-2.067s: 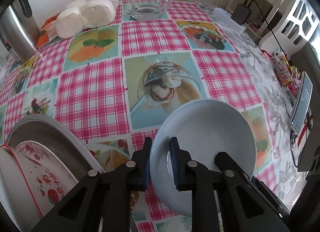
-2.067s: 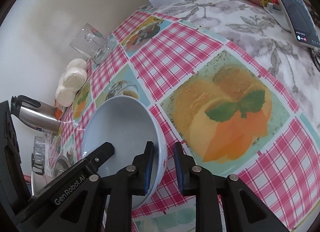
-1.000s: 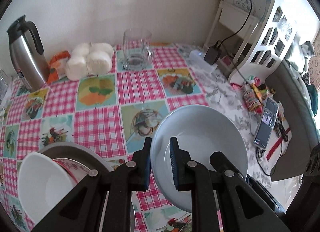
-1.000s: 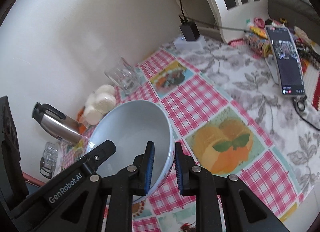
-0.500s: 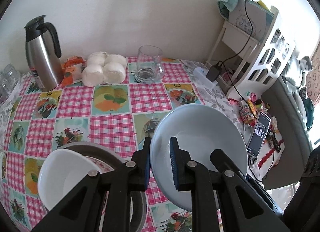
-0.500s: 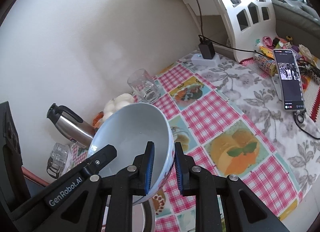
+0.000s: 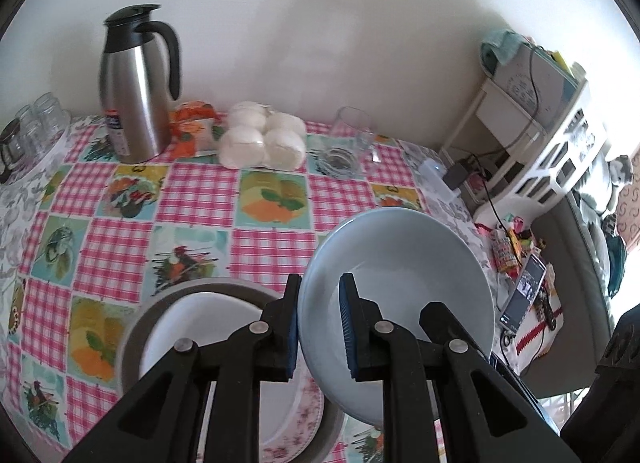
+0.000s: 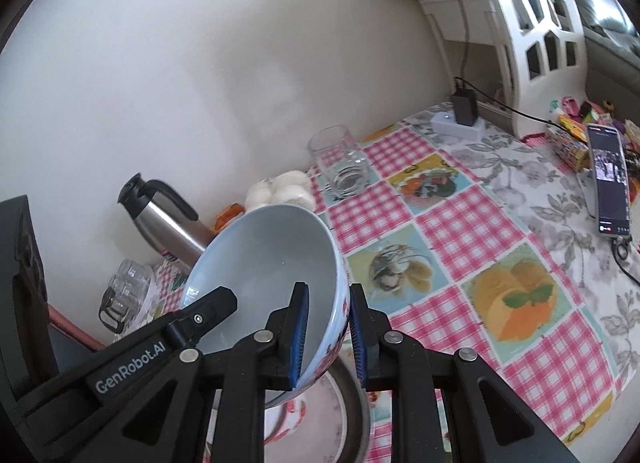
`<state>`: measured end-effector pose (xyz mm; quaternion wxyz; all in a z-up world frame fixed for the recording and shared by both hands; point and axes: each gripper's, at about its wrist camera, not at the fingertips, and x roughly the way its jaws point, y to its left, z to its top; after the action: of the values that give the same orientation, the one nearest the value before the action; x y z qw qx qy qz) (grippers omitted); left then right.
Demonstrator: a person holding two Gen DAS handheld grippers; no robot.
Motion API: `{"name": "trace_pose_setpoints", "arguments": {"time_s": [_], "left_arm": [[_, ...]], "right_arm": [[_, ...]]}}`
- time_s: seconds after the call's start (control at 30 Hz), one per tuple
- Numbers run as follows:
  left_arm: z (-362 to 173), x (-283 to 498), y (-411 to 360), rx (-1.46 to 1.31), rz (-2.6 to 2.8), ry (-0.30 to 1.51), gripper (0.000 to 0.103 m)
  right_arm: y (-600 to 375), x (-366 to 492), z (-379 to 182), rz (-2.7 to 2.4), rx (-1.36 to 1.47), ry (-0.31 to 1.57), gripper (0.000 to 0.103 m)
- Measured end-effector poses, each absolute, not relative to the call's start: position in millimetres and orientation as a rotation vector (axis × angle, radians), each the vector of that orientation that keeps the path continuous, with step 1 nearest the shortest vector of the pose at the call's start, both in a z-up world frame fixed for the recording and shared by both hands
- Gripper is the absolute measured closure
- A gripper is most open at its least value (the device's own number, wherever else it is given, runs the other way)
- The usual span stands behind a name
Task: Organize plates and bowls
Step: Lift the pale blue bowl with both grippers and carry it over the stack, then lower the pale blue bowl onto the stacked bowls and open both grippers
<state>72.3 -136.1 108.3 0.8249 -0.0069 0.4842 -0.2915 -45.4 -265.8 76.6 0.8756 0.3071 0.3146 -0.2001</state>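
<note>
A pale blue bowl (image 7: 400,263) hangs in the air above the table, tilted, and both grippers grip its rim. My left gripper (image 7: 318,327) is shut on the bowl's left rim. My right gripper (image 8: 328,339) is shut on the bowl (image 8: 272,259) at its right rim, where a floral pattern shows on the outside. Below and to the left stands a stack: a white bowl (image 7: 192,327) on a flower-edged plate (image 7: 300,423) inside a grey plate (image 7: 136,327). The grey plate's rim (image 8: 356,415) also shows under the right gripper.
On the checked tablecloth (image 7: 192,191) a steel jug (image 7: 136,87), white rolls (image 7: 260,139) and a glass mug (image 7: 348,147) stand along the back wall. Glass jars (image 7: 28,127) sit far left. A phone (image 8: 608,179), charger (image 8: 464,107) and white shelf (image 8: 532,23) are on the right.
Both grippers have risen with the blue bowl and moved left, toward the stack. The table looks farther away, and the stack lies closer under the bowl.
</note>
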Motion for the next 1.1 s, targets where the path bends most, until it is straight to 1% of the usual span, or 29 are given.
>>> {"name": "trace_pose_setpoints", "arguments": {"time_s": [0.57, 1.1], "left_arm": [[97, 96, -67, -0.105, -0.554, 1.080, 0.085], [68, 96, -38, -0.100, -0.501, 1.158, 0.085]], "right_arm": [[-207, -14, 69, -0.327, 0.574, 0.715, 0.081], [-176, -4, 42, -0.300, 0.534, 0.815, 0.081]]}}
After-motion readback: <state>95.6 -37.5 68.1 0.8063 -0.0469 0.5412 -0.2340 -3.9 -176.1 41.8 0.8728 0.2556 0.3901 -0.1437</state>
